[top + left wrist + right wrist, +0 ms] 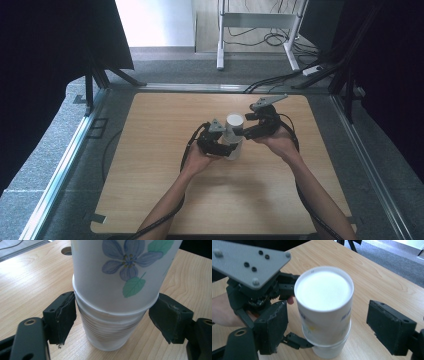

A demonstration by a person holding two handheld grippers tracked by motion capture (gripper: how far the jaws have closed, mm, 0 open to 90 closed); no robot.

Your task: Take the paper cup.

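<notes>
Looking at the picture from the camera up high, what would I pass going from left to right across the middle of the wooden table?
Bare table → the person's left hand → left gripper → the stack of paper cups → right gripper → right hand → bare table again.

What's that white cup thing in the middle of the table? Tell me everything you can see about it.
It is a stack of paper cups standing upright near the middle of the wooden table. The top cup is white with a printed blue flower and green leaves, and sits only partly pushed into the cups below, whose nested rims show as fine rings. Seen from above, its inside is plain white. The left gripper brackets the lower stack, its jaws at or near the sides; the right gripper straddles the top cup, jaws apart.
</notes>
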